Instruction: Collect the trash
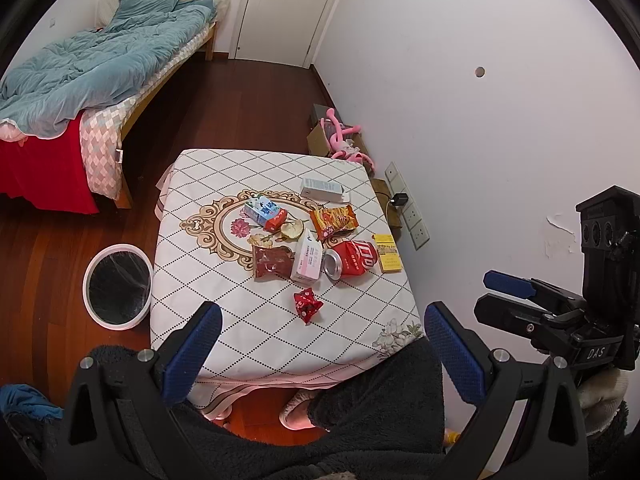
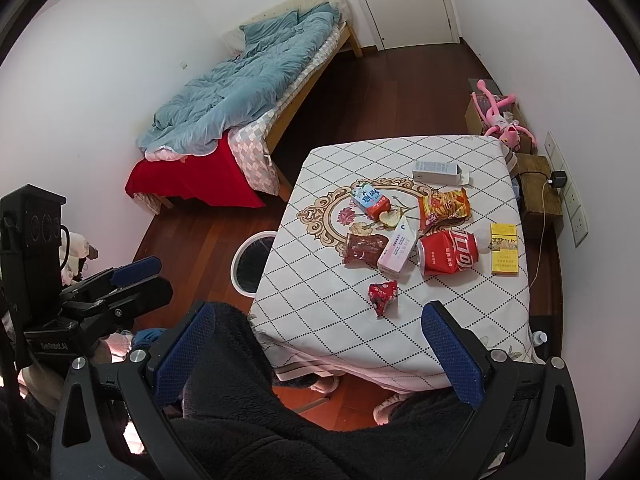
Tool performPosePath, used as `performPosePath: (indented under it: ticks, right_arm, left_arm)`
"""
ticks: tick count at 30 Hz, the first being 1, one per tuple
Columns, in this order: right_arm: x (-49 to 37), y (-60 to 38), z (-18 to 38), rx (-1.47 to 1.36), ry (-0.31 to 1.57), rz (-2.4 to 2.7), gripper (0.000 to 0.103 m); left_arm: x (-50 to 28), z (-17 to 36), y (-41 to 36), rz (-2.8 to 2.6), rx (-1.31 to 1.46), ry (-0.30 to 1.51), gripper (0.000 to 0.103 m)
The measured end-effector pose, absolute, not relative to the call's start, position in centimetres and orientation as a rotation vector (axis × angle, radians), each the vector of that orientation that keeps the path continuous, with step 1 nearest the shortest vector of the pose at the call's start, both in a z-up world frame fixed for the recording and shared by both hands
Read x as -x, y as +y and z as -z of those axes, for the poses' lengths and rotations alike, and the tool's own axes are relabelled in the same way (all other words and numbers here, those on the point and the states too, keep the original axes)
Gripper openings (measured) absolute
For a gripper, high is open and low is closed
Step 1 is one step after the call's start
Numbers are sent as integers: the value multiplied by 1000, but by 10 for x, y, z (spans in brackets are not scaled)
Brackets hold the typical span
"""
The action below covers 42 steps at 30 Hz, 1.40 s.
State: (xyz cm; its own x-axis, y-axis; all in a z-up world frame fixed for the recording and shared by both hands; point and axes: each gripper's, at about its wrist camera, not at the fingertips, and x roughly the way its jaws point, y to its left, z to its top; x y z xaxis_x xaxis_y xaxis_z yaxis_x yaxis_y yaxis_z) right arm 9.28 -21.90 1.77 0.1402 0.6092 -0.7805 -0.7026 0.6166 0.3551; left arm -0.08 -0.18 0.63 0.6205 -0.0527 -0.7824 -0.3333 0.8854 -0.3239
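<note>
Trash lies on the table (image 1: 224, 276) (image 2: 320, 280): a crushed red can (image 1: 354, 259) (image 2: 450, 251), a small red wrapper (image 1: 306, 303) (image 2: 382, 296), a dark red snack bag (image 1: 271, 261) (image 2: 363, 248), a white-pink box (image 1: 307, 261) (image 2: 395, 254), an orange snack bag (image 1: 334, 220) (image 2: 442, 205), a blue-red carton (image 1: 265, 212) (image 2: 370, 199) and an apple core (image 1: 291, 230) (image 2: 390, 217). A white bin (image 1: 118, 286) (image 2: 252, 264) stands on the floor left of the table. My left gripper (image 1: 322, 354) and my right gripper (image 2: 318, 350) are open and empty, held above the table's near edge.
A yellow box (image 1: 387, 252) (image 2: 505, 249) and a white box (image 1: 324, 190) (image 2: 438, 171) also lie on the table. A bed (image 1: 100, 76) stands at the far left. Cardboard boxes with a pink toy (image 1: 344, 140) and wall sockets (image 1: 408, 210) are on the right.
</note>
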Motion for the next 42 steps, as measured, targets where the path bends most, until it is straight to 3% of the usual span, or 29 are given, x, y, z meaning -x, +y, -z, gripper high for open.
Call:
performPosePath:
  ticks: [42]
  right_arm:
    - [-94,-206,-18,105,1058,-957,103]
  left_arm:
    - [-2,-5,0,-165,473,889,103]
